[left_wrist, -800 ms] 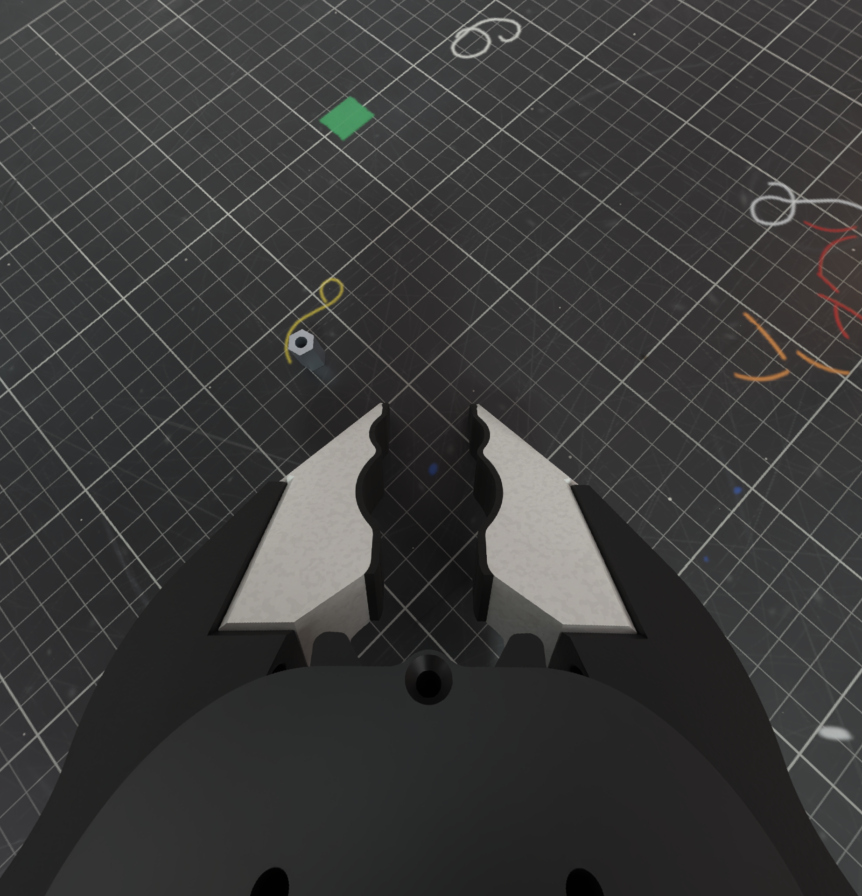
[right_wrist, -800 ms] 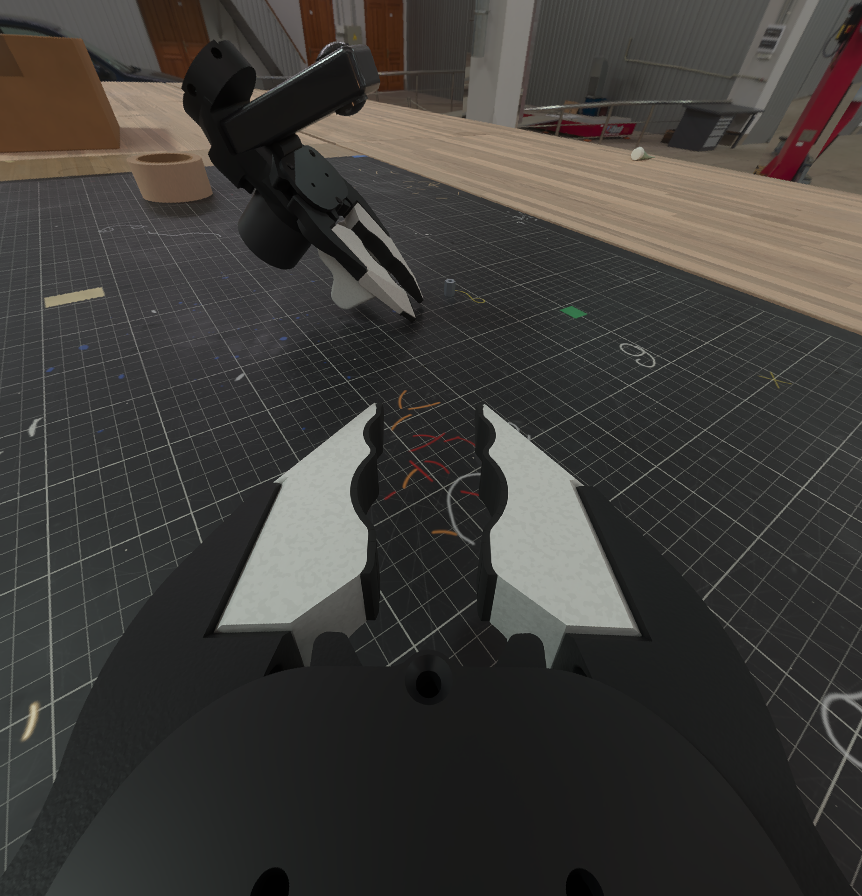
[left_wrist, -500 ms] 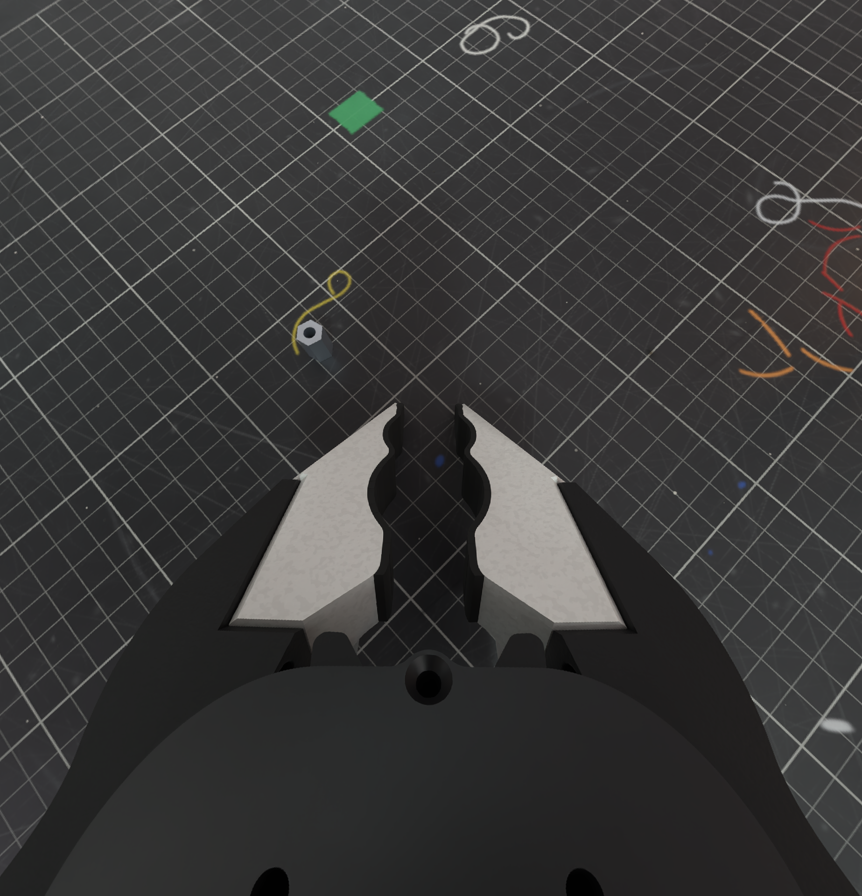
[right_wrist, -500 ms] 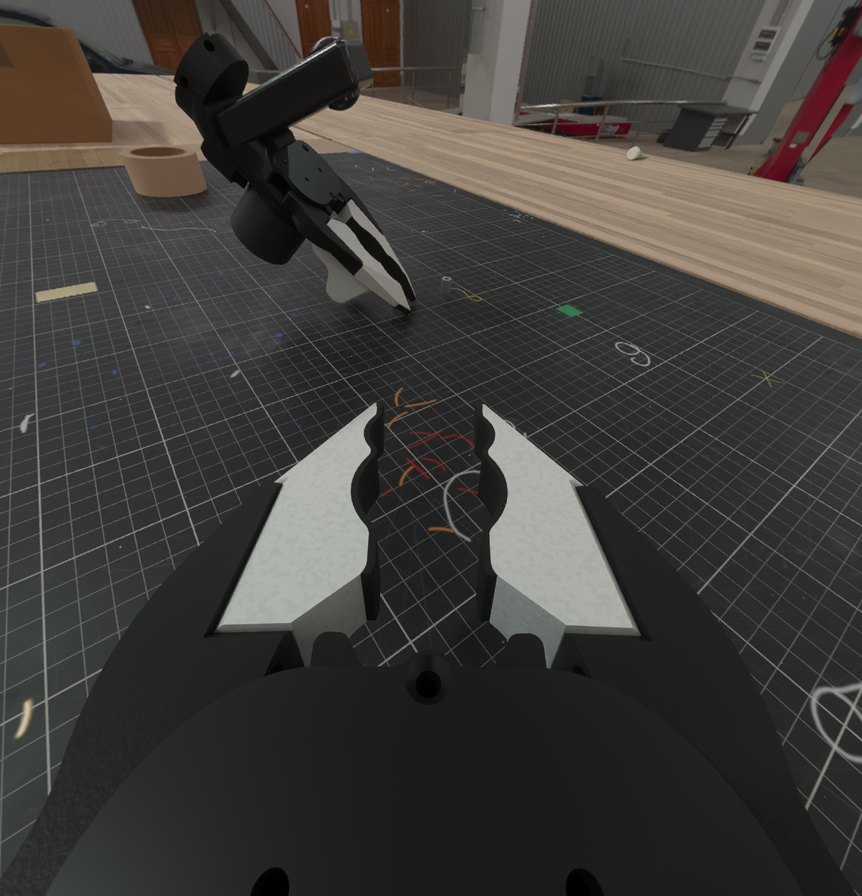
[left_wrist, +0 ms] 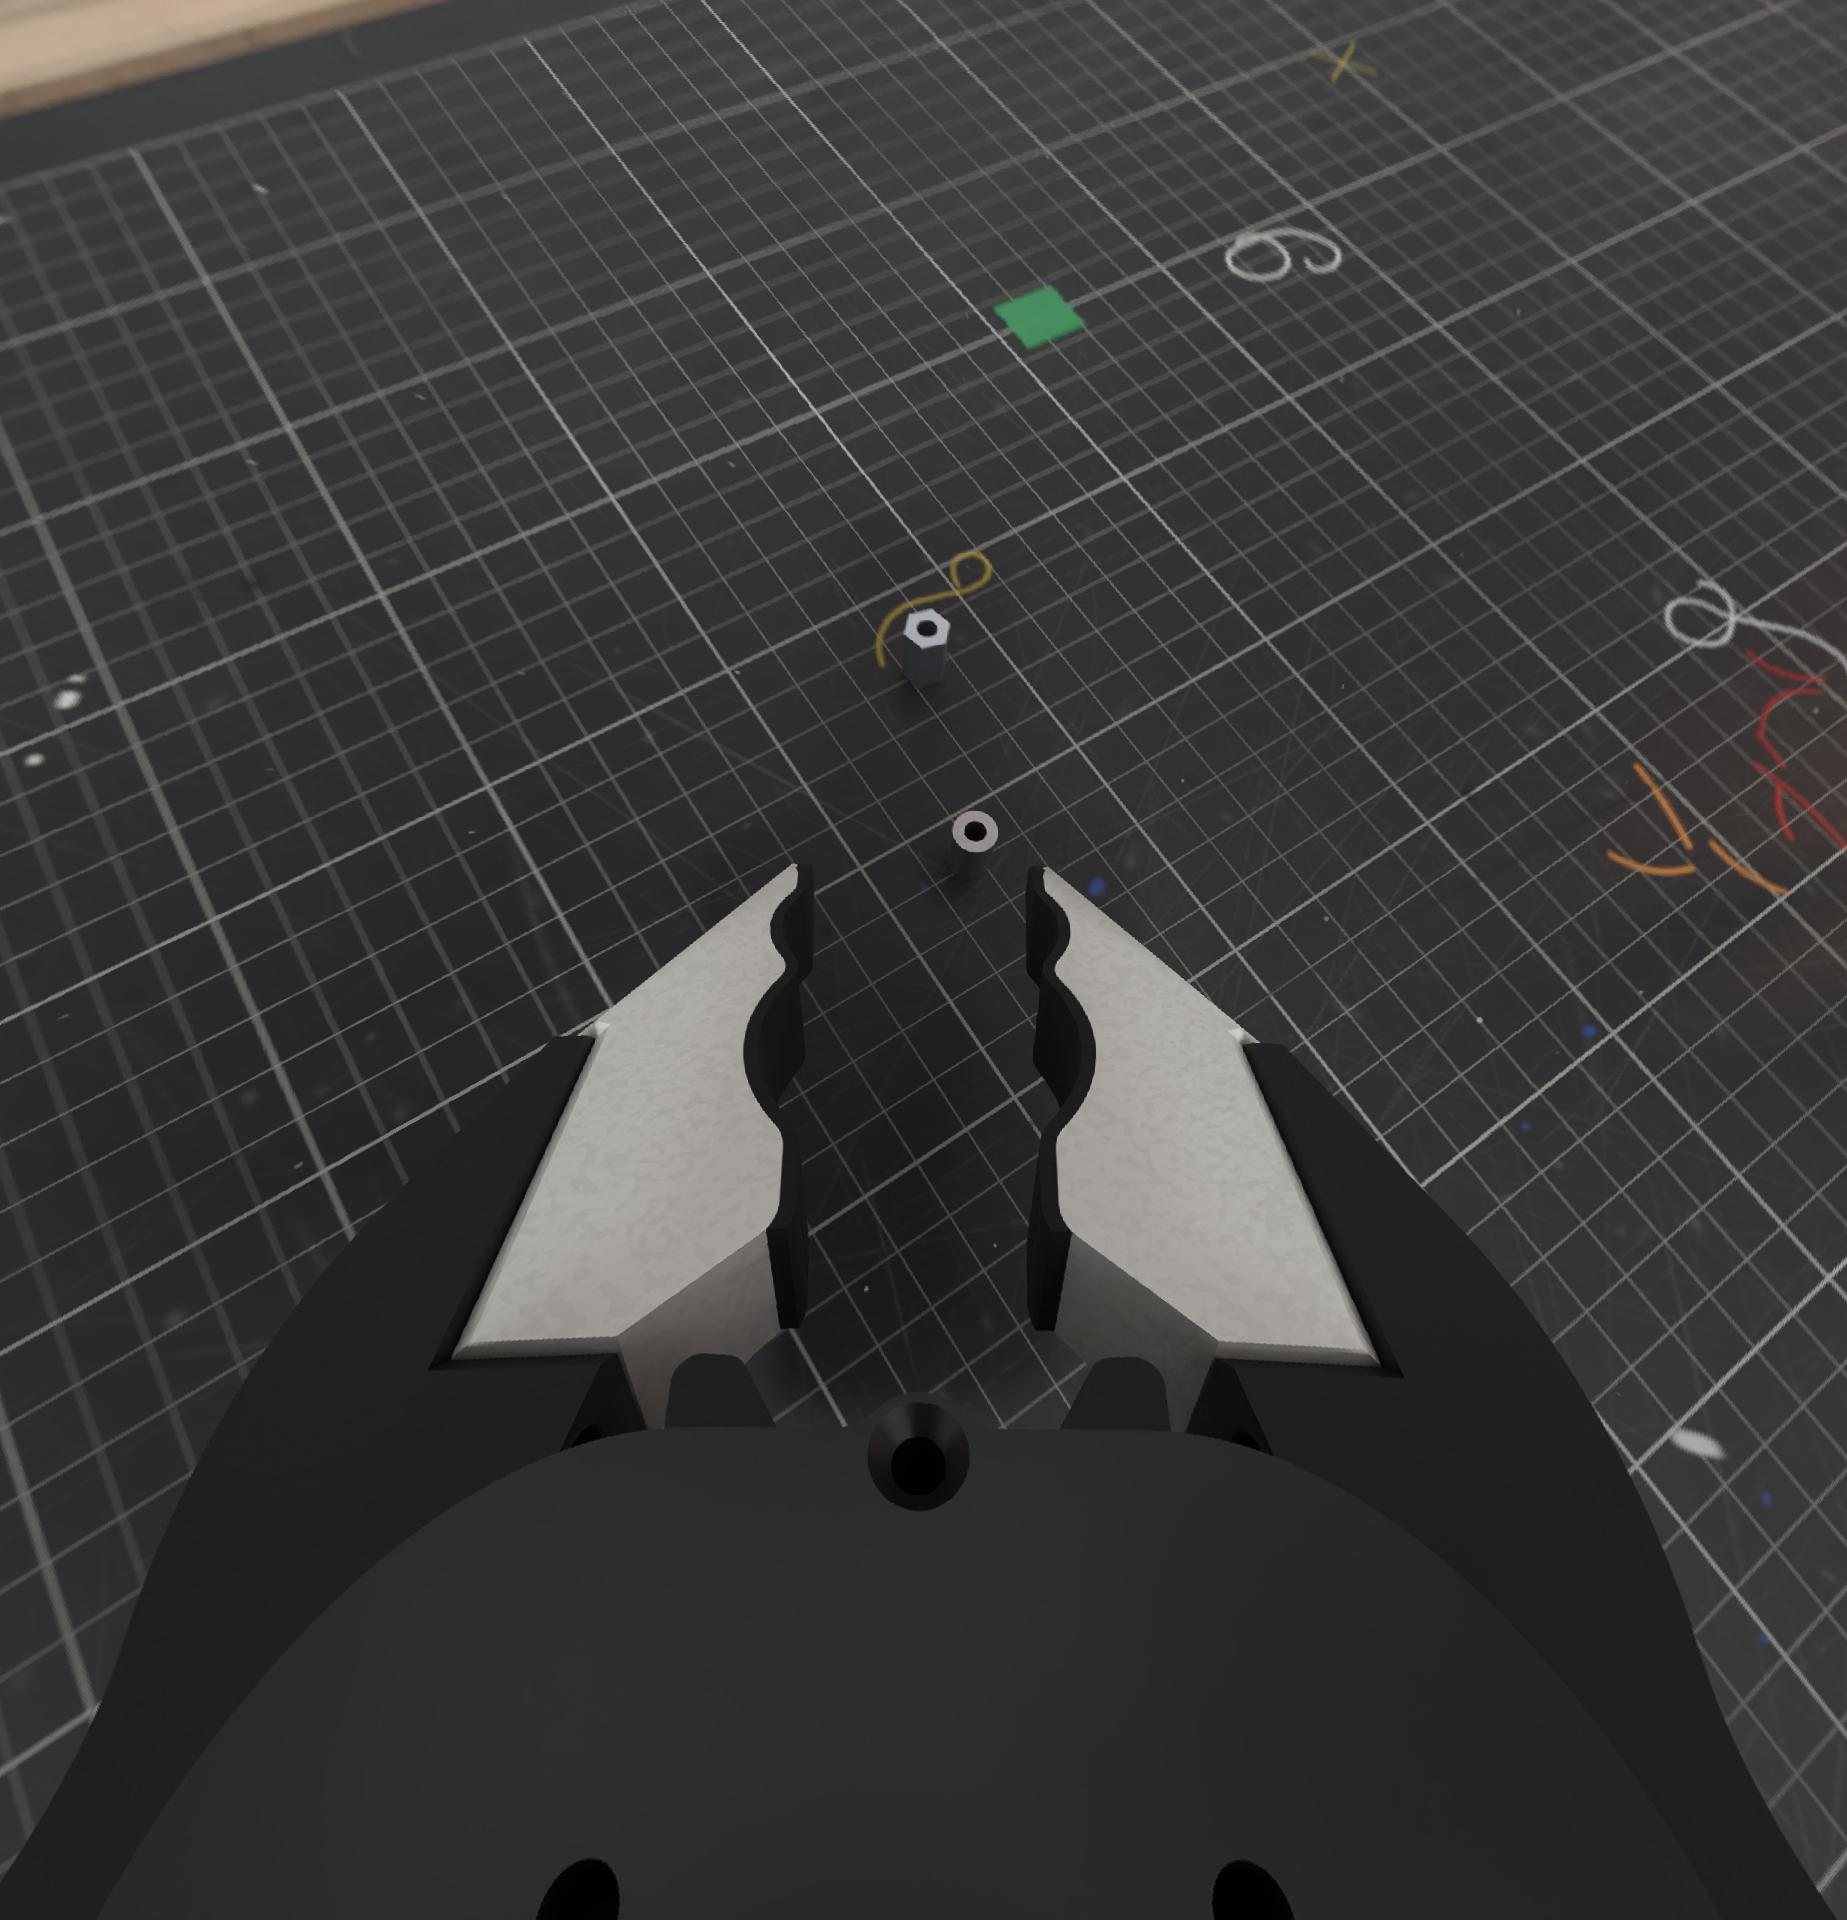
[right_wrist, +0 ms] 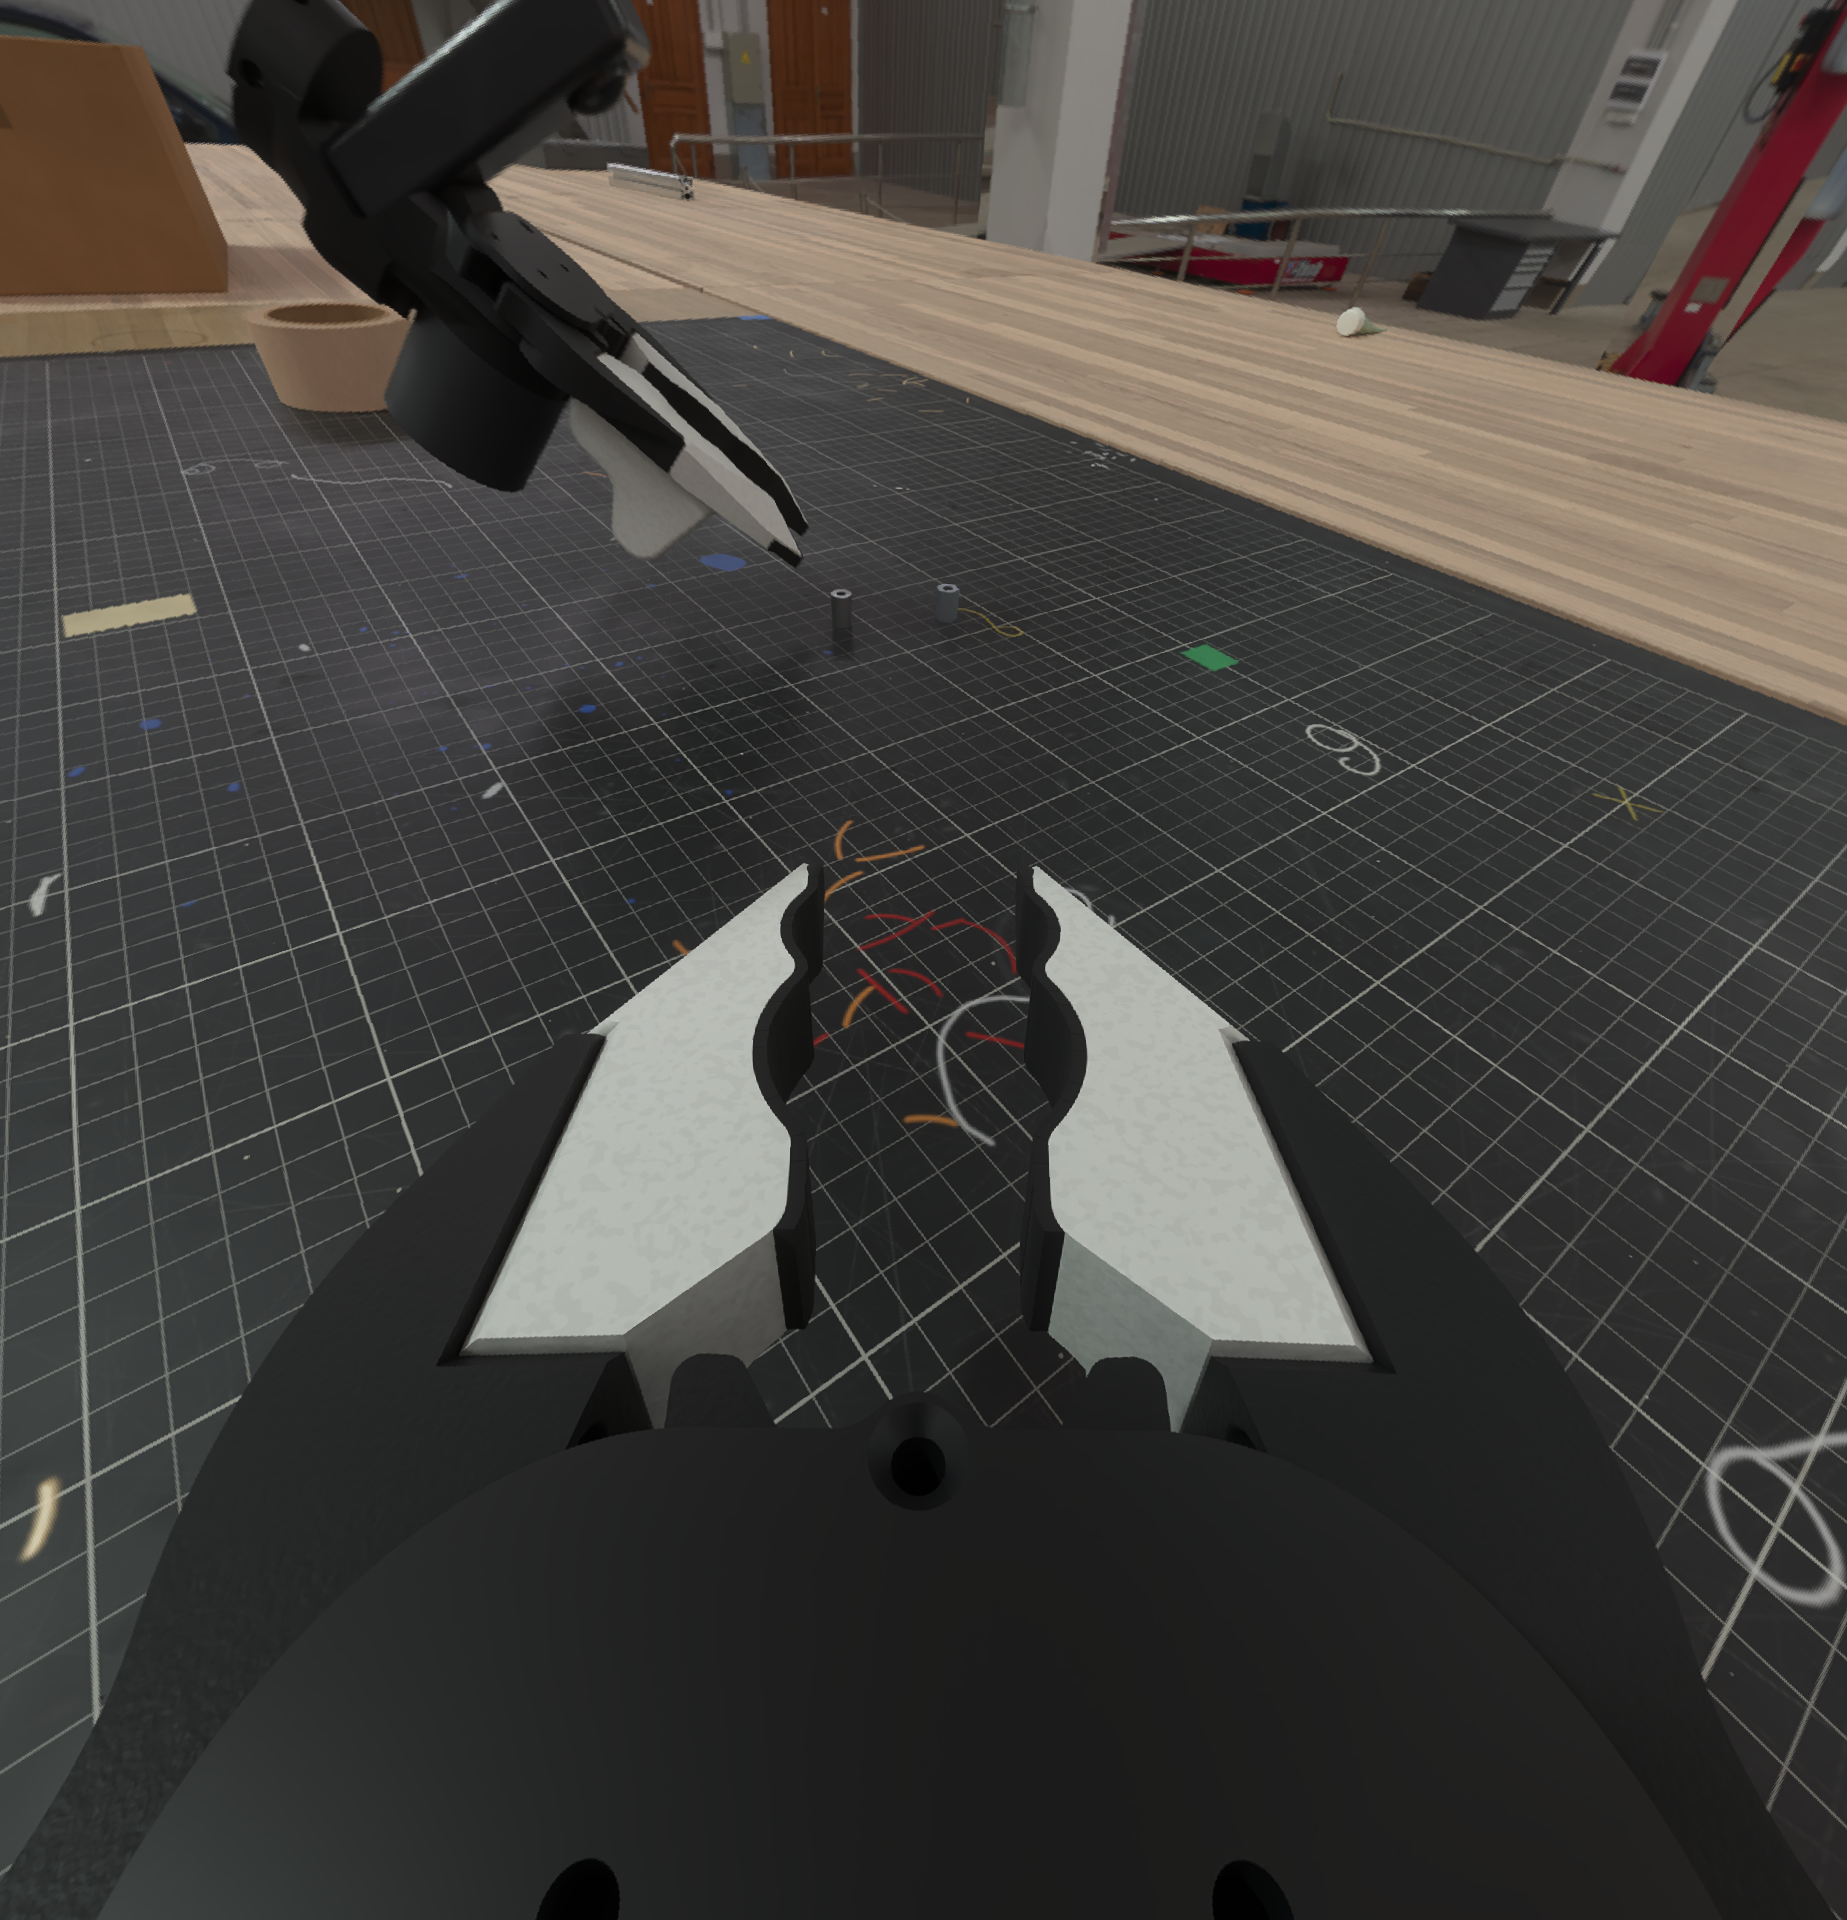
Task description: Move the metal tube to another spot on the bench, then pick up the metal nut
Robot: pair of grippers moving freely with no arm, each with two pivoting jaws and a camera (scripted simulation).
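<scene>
So the left hand-held gripper (left_wrist: 920, 883) was hanging above the dark grid mat (left_wrist: 379, 727) with its two fingers spread apart and nothing between them. From its own camera you looked down at a steep angle, and the metal tube (left_wrist: 974, 847) was standing upright on the mat just past the fingertips, a bit closer to the right finger (left_wrist: 1158, 1122) than the left one, not touching either. A little farther out in the same direction sat the metal nut (left_wrist: 923, 646), a tall hex piece also standing on end, right on a yellow squiggle (left_wrist: 950, 592) drawn on the mat. Tube and nut were near each other but clearly apart. Beyond those there was a small green square (left_wrist: 1039, 315), then a white chalk loop (left_wrist: 1280, 252), and off to the right a tangle of red and orange scribbles (left_wrist: 1771, 790).

The right hand-held gripper (right_wrist: 920, 883) was also spread wide and empty, hovering low over the same red and orange scribbles, well away from both parts. From its camera you could see the left one tilted down toward the mat, tips up off the surface, with the tube just beyond them and the nut beside that. The mat lay on a wooden desk (right_wrist: 1418, 447), with a tan ring-shaped thing (right_wrist: 316, 348) and a cardboard box (right_wrist: 77, 177) at the far left edge.
</scene>
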